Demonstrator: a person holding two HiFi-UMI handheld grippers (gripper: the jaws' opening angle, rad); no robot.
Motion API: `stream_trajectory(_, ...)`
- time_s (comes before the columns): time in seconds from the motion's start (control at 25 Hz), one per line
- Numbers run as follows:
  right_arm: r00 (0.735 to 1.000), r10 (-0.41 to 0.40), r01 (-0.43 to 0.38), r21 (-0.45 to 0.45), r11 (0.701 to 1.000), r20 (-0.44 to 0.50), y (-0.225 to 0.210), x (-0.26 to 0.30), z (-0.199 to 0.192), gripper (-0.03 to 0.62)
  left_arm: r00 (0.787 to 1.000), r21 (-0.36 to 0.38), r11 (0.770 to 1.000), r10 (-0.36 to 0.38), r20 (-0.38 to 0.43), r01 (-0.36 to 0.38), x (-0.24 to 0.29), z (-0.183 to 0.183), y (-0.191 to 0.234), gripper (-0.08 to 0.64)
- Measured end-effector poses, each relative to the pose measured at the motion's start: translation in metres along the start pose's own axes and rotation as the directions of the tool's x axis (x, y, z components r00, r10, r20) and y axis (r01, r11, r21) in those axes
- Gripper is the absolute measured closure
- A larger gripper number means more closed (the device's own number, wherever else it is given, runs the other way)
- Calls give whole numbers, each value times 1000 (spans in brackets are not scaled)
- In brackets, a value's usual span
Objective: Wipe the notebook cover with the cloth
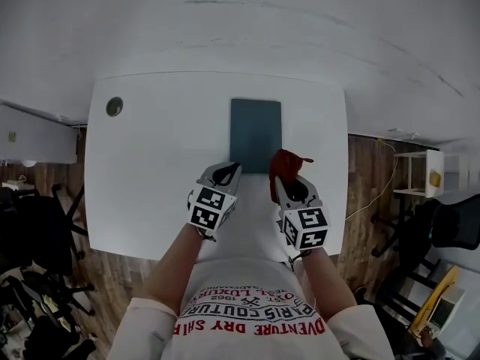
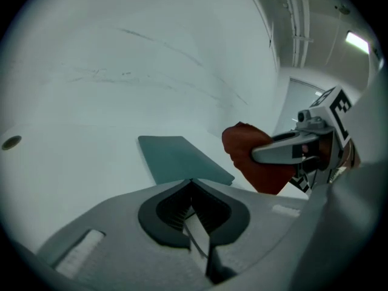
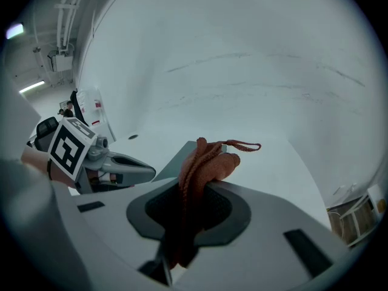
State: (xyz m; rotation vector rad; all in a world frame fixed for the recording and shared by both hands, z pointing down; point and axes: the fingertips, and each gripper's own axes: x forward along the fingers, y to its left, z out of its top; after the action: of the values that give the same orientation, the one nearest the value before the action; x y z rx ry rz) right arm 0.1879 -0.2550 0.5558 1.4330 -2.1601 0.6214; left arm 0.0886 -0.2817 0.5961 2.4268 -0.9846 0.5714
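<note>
White table [image 1: 142, 186], notebook [image 1: 255, 133] atop (wood floor [image 1: 365, 163])

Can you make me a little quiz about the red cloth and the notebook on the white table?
1. True or false: the cloth lies spread flat on the notebook.
2. What grips the cloth? A) the right gripper B) a bare hand C) nothing
3. Fill in: the jaws of the left gripper are ____, with nothing between them.
Key: 1 false; 2 A; 3 shut.
</note>
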Motion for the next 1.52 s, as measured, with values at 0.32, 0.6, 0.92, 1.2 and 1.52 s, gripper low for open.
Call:
stream_trajectory(0.32,999,40,-39,-54,998,11,-3,37,38,514,991,99,994,49,-126,-36,23,-14,10,550)
stream_trajectory(0.6,991,124,-115,-181,977,44,23,92,102,514,985,-36,999,-12,-174,6,25,-15,15,551)
stream_trajectory(0.92,984,175,-179,-218,960,-36,40,172,118,514,983,-67,997,-34,-180,22,25,-14,16,551)
stream_trajectory(1.2,969,204,-215,-71,974,-137,43,203,100,515,983,-68,997,-33,-182,21,24,-15,16,551)
stream_trajectory(1.52,968,194,-200,-24,979,-158,26,211,89,512,982,-73,997,-38,-183,25,24,-15,17,551)
